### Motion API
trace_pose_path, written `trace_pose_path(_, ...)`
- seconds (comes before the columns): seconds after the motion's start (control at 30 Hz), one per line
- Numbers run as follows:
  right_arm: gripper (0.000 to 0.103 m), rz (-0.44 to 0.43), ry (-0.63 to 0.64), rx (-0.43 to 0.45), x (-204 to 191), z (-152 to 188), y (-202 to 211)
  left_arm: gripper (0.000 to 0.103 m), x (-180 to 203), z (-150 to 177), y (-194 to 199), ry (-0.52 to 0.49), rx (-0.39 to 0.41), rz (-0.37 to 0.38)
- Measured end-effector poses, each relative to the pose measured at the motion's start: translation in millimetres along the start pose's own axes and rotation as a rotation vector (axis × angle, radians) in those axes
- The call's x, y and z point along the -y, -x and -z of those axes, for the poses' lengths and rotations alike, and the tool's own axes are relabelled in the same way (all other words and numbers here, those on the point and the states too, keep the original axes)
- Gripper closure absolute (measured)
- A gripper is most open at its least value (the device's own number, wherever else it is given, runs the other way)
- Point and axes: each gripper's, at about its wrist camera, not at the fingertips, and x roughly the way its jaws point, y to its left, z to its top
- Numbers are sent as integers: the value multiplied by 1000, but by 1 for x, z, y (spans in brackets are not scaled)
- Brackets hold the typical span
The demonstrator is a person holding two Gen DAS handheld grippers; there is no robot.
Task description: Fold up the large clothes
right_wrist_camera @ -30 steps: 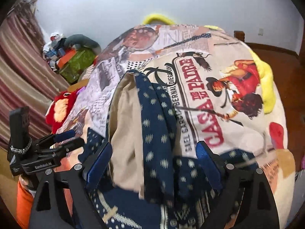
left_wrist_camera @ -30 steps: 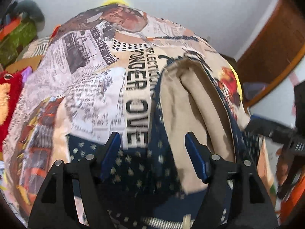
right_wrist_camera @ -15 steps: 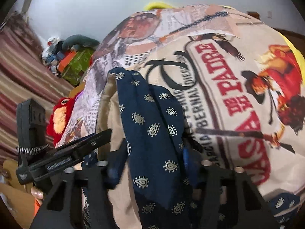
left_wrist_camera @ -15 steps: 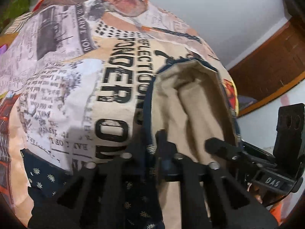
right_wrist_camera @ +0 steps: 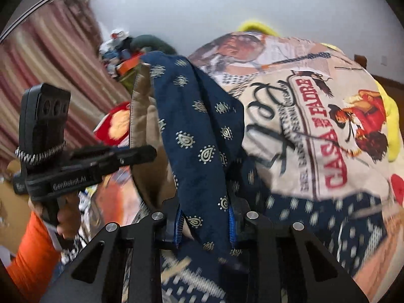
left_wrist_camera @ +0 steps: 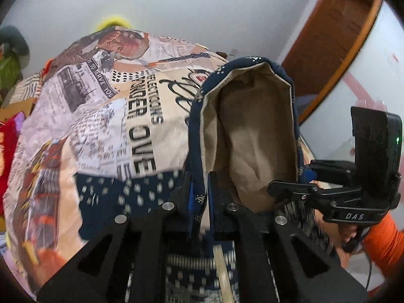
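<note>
A large navy garment with pale paisley print and tan lining (left_wrist_camera: pixel 250 131) is lifted off a bed covered by a printed newspaper-style bedspread (left_wrist_camera: pixel 106 116). My left gripper (left_wrist_camera: pixel 200 197) is shut on the garment's navy edge, with the tan inside facing the camera. My right gripper (right_wrist_camera: pixel 205 221) is shut on a navy fold of the same garment (right_wrist_camera: pixel 199 136). Each gripper shows in the other's view, the right one (left_wrist_camera: pixel 293 189) at the right and the left one (right_wrist_camera: pixel 141 152) at the left. More of the garment lies blurred on the bed below (right_wrist_camera: pixel 315 217).
The bedspread (right_wrist_camera: pixel 315 131) fills the bed; a yellow pillow (right_wrist_camera: pixel 390 116) sits at its far right. A red plush toy (right_wrist_camera: pixel 118 123) and piled items (right_wrist_camera: pixel 123 50) lie left, beside striped curtains (right_wrist_camera: pixel 50 75). A wooden door (left_wrist_camera: pixel 335 45) stands right.
Both grippers went from open to shut on the garment, then rose, lifting its folded part off the bed; the lower cloth is blurred with motion.
</note>
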Motion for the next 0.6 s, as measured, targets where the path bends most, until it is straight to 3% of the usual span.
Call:
trace_pose_path(0.27,78,2,34,-51,-42,80,34,95,25,88,22,-50,-75,-39)
trace_pose_path(0.4,78,22,10,-92,-44,117,38,95,29,126,20,-40,-129,-46)
trace_pose_path(0.6,77,46,-59,-165,-29,150,47,95,20,160,36,-1,-143,-35)
